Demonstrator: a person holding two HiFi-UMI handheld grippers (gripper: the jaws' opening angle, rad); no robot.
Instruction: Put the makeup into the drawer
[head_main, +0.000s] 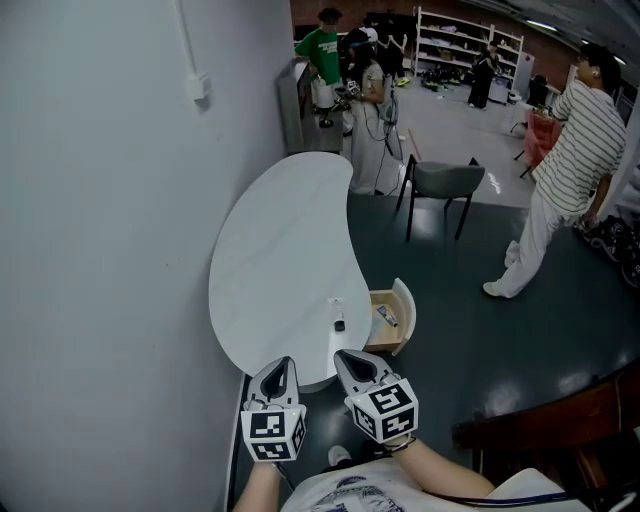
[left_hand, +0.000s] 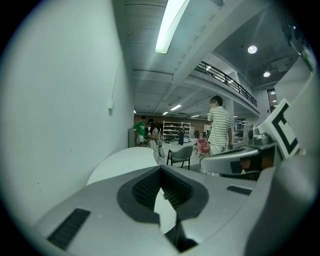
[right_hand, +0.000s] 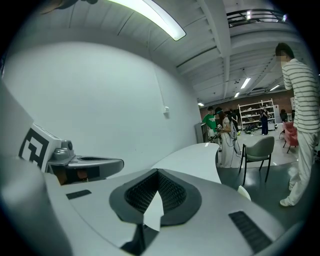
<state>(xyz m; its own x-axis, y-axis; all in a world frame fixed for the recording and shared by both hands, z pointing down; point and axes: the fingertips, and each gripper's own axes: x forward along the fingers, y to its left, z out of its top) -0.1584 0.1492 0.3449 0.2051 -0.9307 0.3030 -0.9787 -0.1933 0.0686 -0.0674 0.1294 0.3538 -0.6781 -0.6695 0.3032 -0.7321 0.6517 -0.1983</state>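
Observation:
A white kidney-shaped table (head_main: 280, 250) stands against the wall. Near its front right edge lie a small dark makeup item (head_main: 340, 325) and a pale one (head_main: 335, 304) just behind it. An open wooden drawer (head_main: 392, 318) juts out from the table's right side, with a small item (head_main: 387, 316) inside. My left gripper (head_main: 284, 362) and right gripper (head_main: 347, 357) are both shut and empty, held side by side just short of the table's near edge. In the left gripper view the jaws meet at the tip of the left gripper (left_hand: 160, 168); likewise for the right gripper (right_hand: 157, 171).
A grey chair (head_main: 443, 187) stands beyond the table. A person in a striped shirt (head_main: 570, 160) stands to the right on the dark floor. More people (head_main: 322, 55) and shelves (head_main: 468, 45) are far back. A dark wooden piece (head_main: 560, 420) is at lower right.

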